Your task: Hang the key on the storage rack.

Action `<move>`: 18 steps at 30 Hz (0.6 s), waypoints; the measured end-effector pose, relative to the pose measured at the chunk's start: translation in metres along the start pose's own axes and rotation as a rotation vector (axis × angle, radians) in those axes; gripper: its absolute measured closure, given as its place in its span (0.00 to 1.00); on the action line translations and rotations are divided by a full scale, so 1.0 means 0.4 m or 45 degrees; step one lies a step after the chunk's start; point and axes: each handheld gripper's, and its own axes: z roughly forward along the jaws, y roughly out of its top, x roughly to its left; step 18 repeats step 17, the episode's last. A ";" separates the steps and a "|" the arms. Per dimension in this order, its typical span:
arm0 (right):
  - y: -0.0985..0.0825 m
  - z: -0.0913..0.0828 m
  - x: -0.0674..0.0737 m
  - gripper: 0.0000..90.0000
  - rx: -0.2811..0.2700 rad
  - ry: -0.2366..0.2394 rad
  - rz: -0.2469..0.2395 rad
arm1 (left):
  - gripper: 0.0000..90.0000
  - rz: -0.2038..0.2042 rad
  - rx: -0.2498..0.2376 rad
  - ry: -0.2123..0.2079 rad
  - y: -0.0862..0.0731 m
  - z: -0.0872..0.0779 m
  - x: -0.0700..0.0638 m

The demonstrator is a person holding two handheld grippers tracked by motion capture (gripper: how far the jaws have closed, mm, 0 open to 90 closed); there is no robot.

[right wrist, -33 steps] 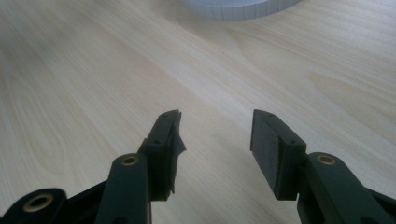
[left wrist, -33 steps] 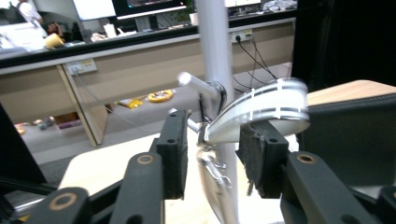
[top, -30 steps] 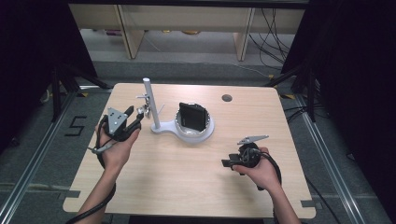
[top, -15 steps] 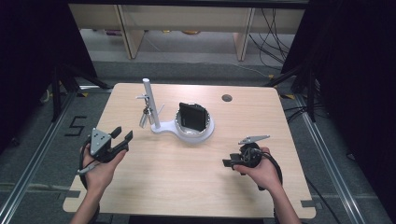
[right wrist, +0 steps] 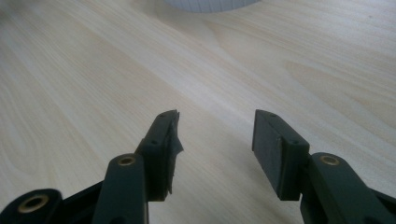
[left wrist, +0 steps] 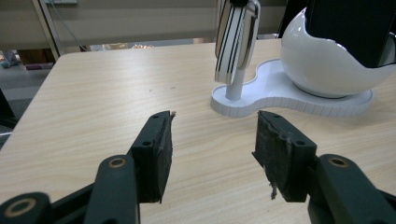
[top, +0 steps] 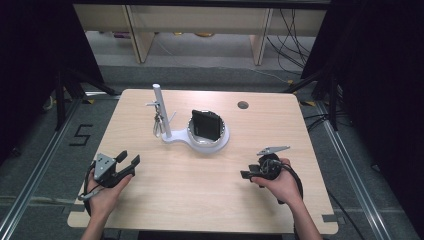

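Well ahead of the empty left gripper (left wrist: 214,154), the white stand (left wrist: 280,95).

You're in a lab-style recording bay, not a home. Tells: pale wood desk (top: 200,200) standing alone on grey floor, black curtains (top: 380,100) closing off left and right, metal floor rails (top: 30,185) running along both sides of the desk. Floor tape mark reading "5" (top: 80,135) at the near left. Loose cables (top: 295,30) on the floor at the far right, plain wooden shelving (top: 200,20) across the far end. Tripod legs (top: 70,90) stand at the left.
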 end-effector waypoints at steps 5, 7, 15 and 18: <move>-0.006 0.003 -0.004 0.57 0.006 -0.002 0.003 | 0.49 -0.013 -0.014 -0.005 -0.016 0.002 0.003; -0.009 0.004 -0.007 0.57 0.032 0.001 0.015 | 0.48 -0.006 -0.006 -0.011 -0.024 0.001 0.004; -0.013 0.002 -0.010 0.56 -0.029 0.004 0.011 | 0.47 -0.010 -0.017 -0.023 -0.043 0.003 0.011; -0.012 -0.005 -0.014 0.56 -0.007 0.003 0.005 | 0.47 -0.007 -0.013 -0.021 -0.042 0.001 0.011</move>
